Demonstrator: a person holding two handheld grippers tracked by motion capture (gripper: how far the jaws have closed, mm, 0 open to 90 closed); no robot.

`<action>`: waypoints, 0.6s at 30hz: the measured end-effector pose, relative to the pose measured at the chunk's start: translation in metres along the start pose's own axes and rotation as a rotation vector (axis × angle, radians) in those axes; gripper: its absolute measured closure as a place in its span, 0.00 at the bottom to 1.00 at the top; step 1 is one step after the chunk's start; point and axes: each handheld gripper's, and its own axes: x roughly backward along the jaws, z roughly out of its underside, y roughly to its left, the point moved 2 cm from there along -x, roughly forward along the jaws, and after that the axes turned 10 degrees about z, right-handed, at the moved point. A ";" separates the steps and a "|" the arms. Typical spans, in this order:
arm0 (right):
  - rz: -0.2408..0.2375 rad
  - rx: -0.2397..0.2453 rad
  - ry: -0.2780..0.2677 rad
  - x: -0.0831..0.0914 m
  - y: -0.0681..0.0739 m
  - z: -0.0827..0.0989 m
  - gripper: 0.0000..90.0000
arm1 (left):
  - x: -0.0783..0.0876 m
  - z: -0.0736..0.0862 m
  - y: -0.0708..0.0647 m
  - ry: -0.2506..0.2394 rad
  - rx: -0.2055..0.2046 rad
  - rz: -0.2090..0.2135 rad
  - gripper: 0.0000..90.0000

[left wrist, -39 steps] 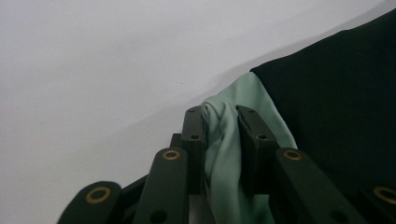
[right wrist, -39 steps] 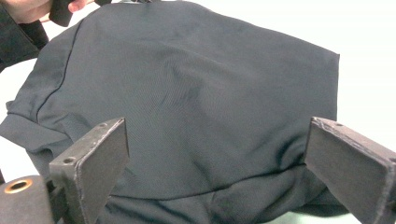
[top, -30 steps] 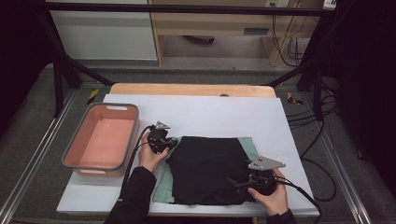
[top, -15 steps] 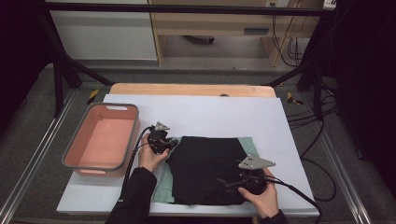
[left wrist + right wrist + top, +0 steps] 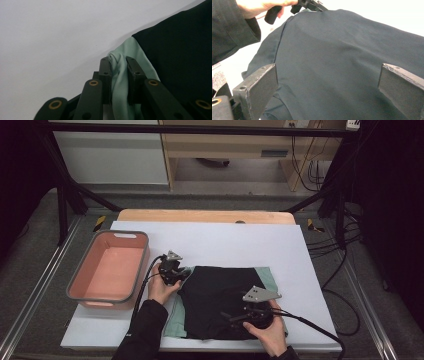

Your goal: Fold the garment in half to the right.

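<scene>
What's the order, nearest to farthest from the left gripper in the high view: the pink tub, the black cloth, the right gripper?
From the left gripper:
1. black cloth, right beside its tips.
2. pink tub, farther to its left.
3. right gripper, at the near edge.

No legible text, label, brand, number or sign appears on any surface in these views.

Soft matt mint-green cloth [image 5: 120, 75] bunched between the matt black plastic jaws; smooth matt black fabric [image 5: 342, 55] beside them.
</scene>
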 end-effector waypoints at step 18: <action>-0.064 0.048 0.015 -0.025 0.044 -0.015 0.04 | 0.000 0.000 0.000 0.004 -0.012 0.005 0.85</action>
